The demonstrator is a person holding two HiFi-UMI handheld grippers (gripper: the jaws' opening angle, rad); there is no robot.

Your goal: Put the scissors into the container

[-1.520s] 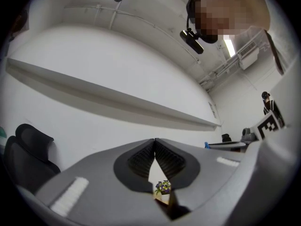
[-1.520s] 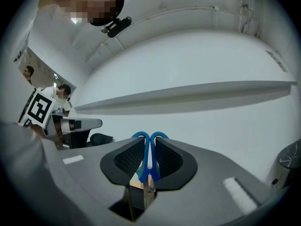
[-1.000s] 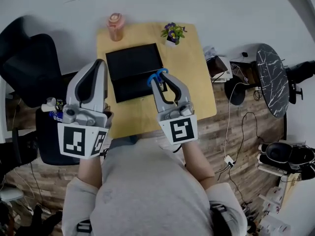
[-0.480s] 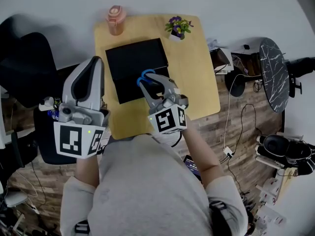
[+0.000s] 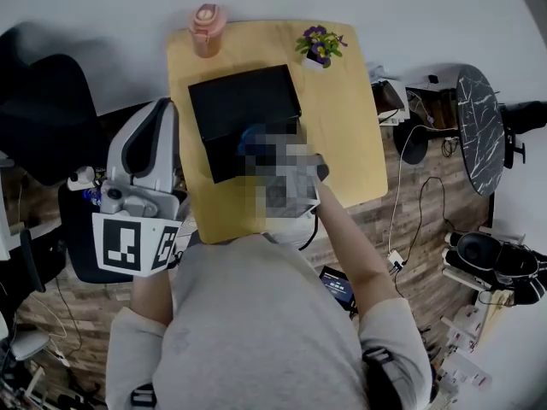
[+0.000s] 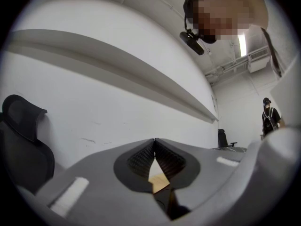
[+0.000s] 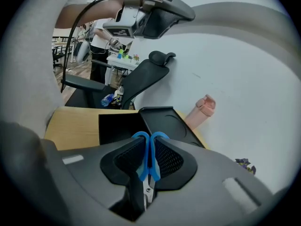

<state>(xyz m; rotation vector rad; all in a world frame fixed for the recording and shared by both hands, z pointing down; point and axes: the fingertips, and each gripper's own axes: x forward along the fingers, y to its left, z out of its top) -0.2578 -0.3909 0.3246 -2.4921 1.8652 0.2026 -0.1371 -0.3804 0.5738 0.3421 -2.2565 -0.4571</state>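
Blue-handled scissors (image 7: 143,171) clamped by the handles in right tongs (image 7: 149,145), blades pointing back toward the camera. Hanging above the near part of the black container (image 7: 117,126), by the look of it, not inside yet. Left tongs (image 6: 154,142) closed on nothing, parked off the table's left side, aimed at the wall.

Step in hand, as judged: lower and drop.
- Move forward a touch so the full length clears the near rim.
- Come down low before letting go; dropped from height, likely to bounce or clatter out.
- Keep the wrist level. Held only at the handles, so expect the blade end to swing.
- Aim for the deep open section, not the shallow black part just beside it.
- Open gently, then lift straight up.

Light wood table (image 5: 342,126), smooth. Pink bottle (image 5: 206,28) and small flower pot (image 5: 318,45) at the far edge, well apart from the container. Black chair (image 5: 43,118) to the left, white wall (image 5: 410,15) behind, wood floor (image 5: 410,220) with cables (image 5: 397,246) and a dark round side table (image 5: 474,135) to the right.
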